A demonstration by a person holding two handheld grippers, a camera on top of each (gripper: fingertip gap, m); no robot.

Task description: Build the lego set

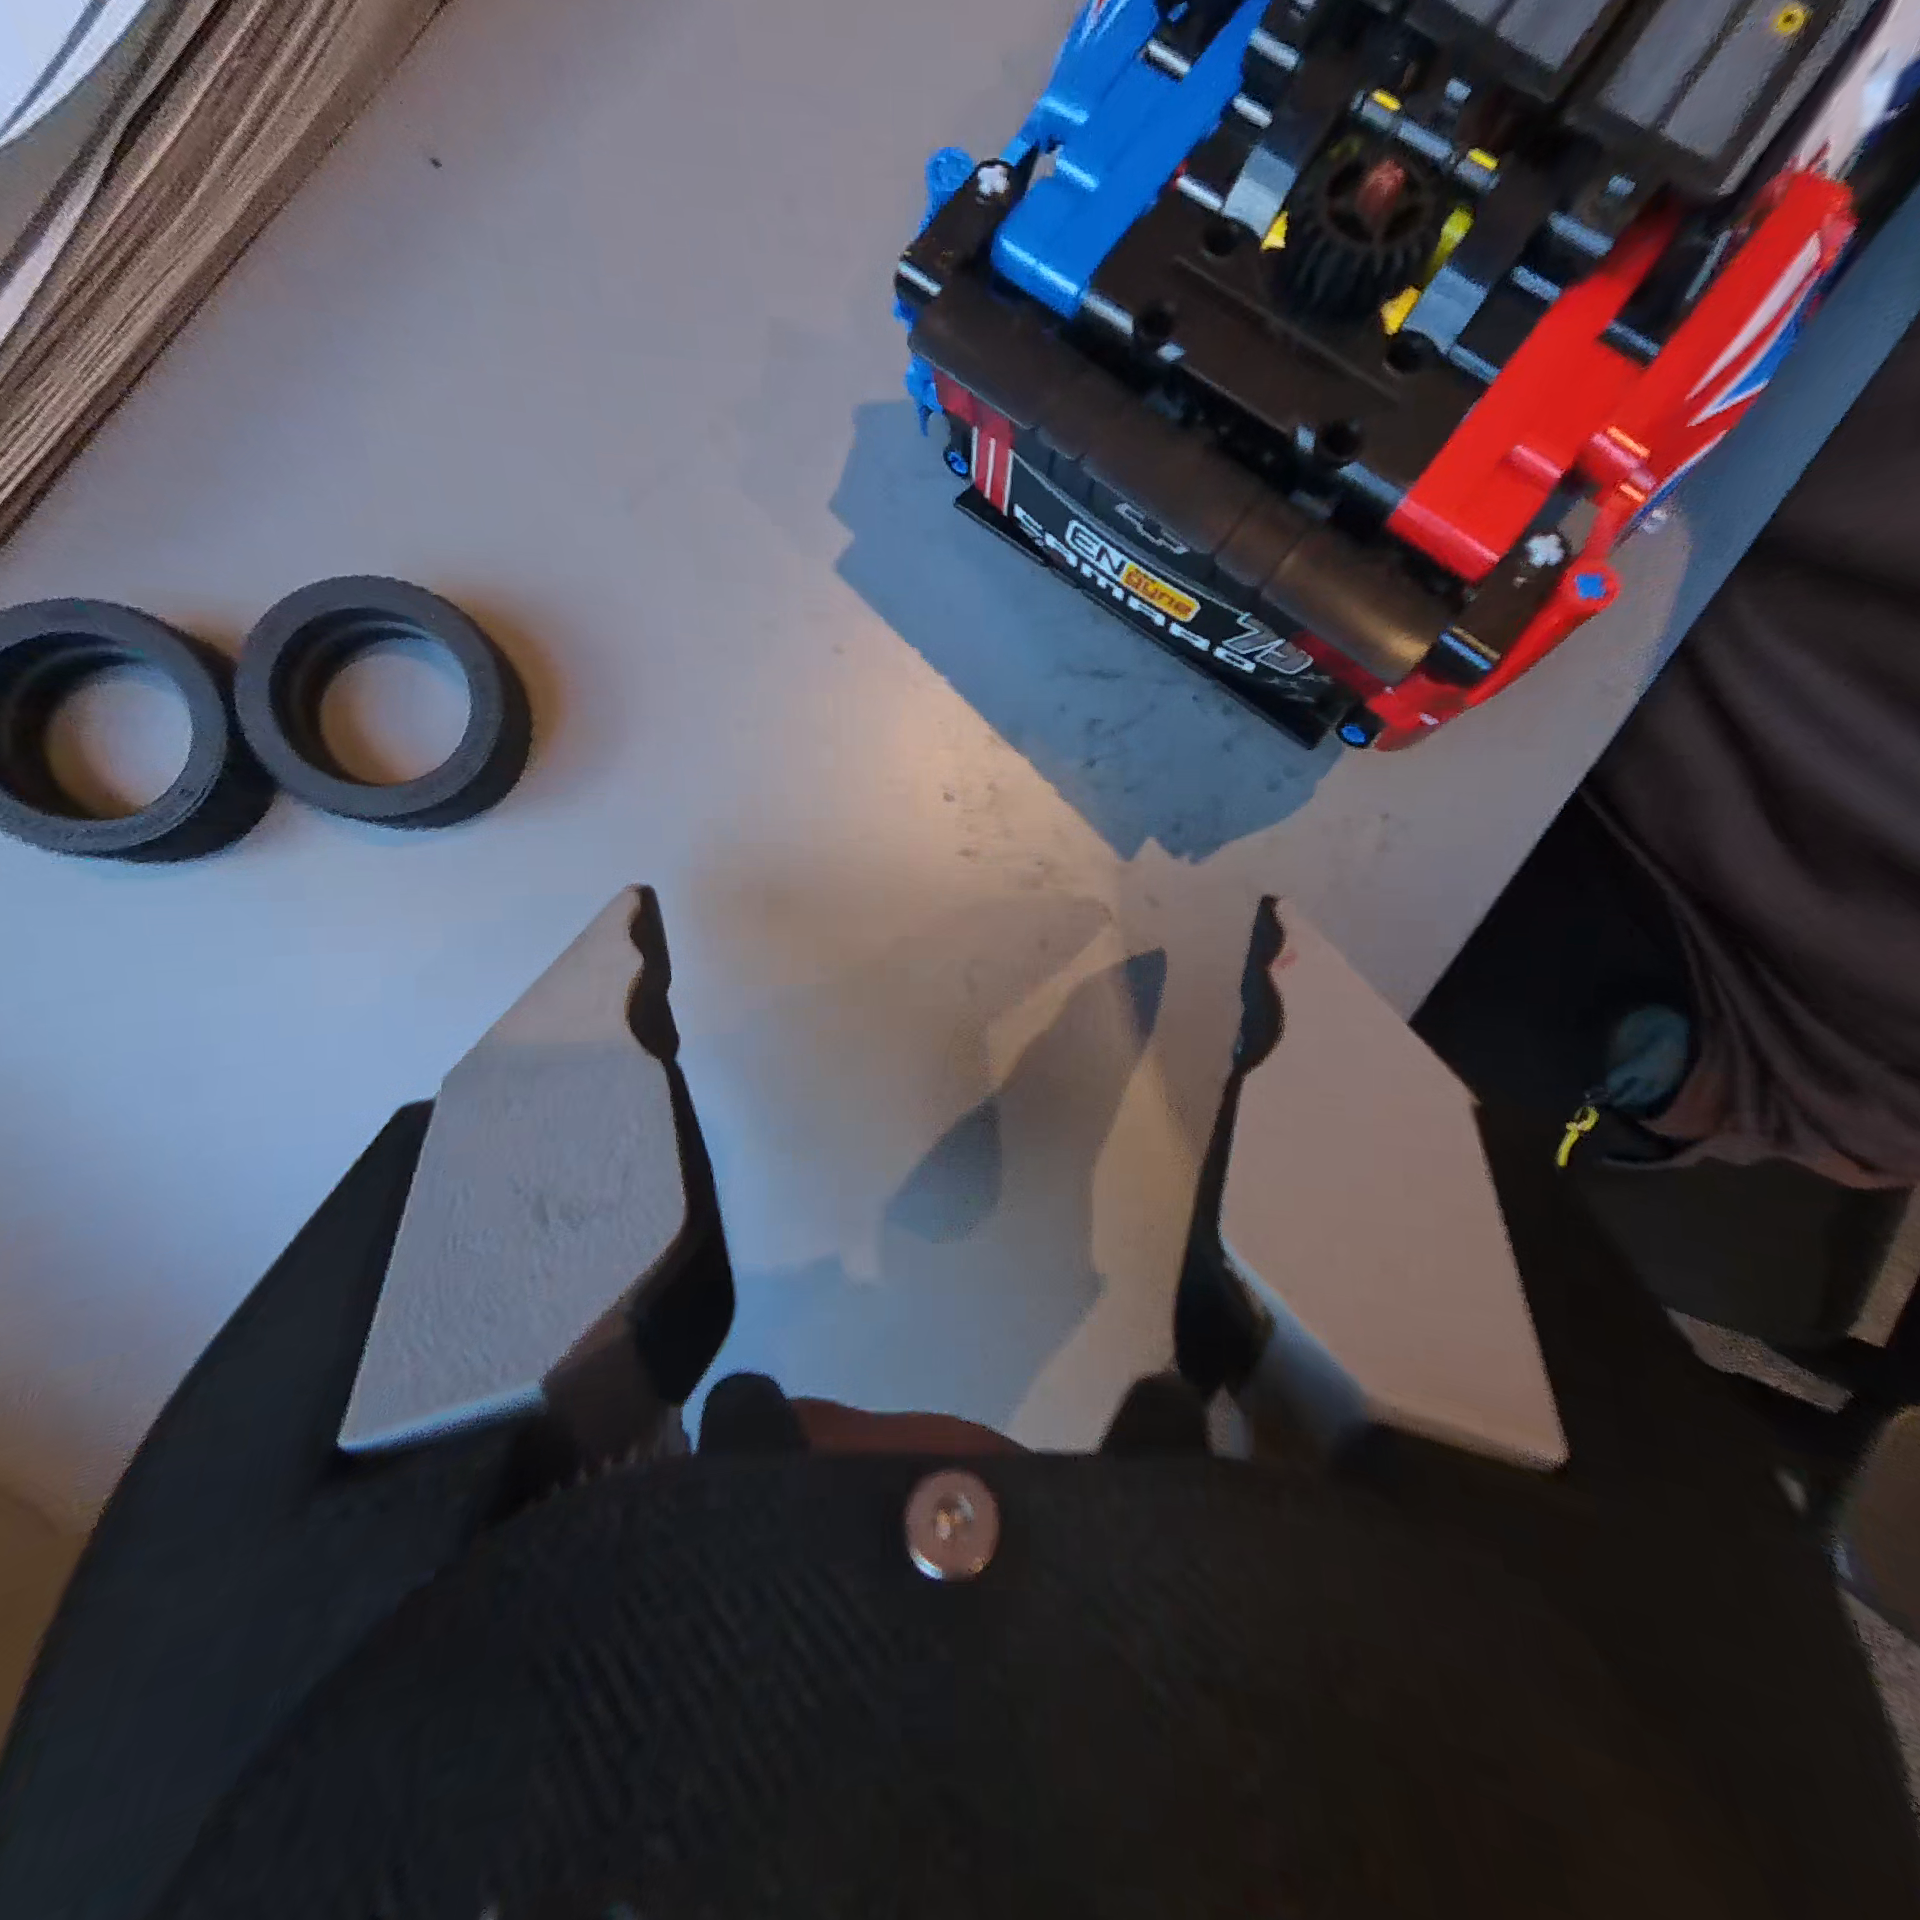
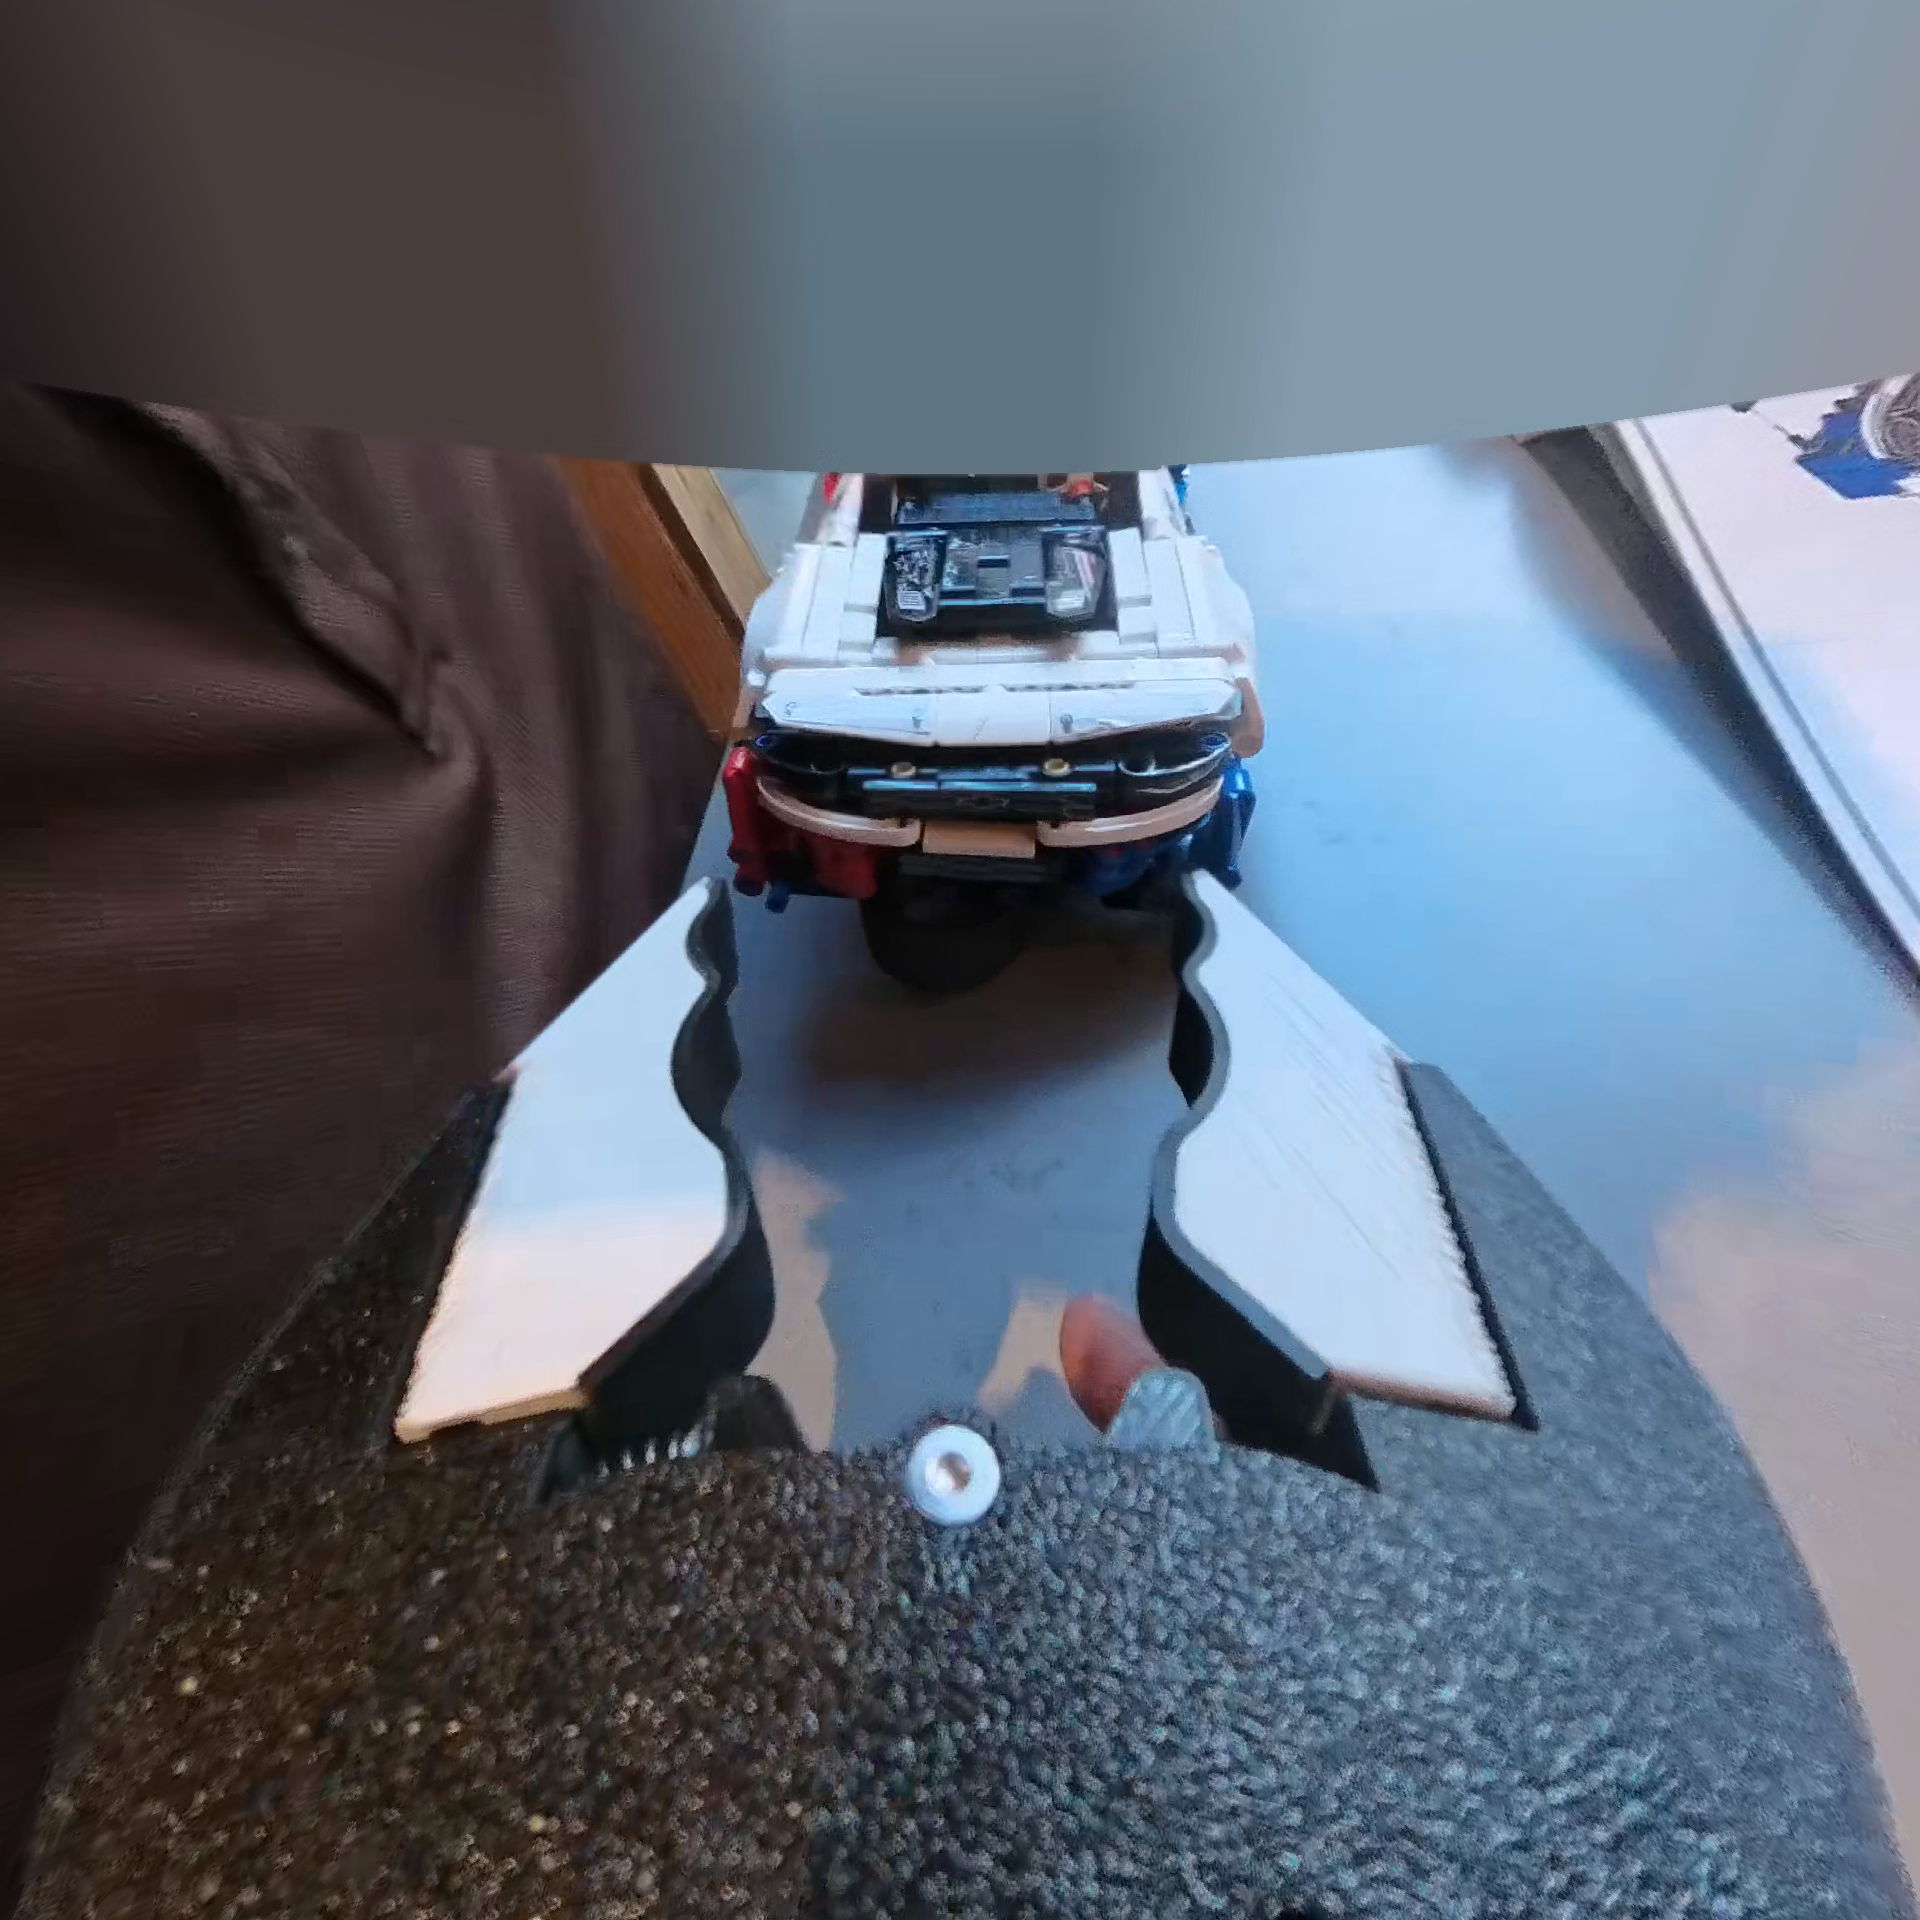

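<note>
Grey tabletop (image 1: 623,416) (scuffed, warm light patches), wood-grain surface (image 1: 156,208) at its far-left edge

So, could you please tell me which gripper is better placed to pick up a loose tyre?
Probably the left gripper: open, with the two tyres in its view. The right gripper faces the car.

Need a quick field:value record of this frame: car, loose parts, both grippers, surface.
car: lego car lying underside up in the left wrist view, black chassis, blue and red sides; the right wrist view faces one end of it
loose parts: two black tyres flat on the table, side by side, apart from the car
left gripper: open, empty, above bare table
right gripper: open, empty, lined up with the car's end
surface: grey table
</note>
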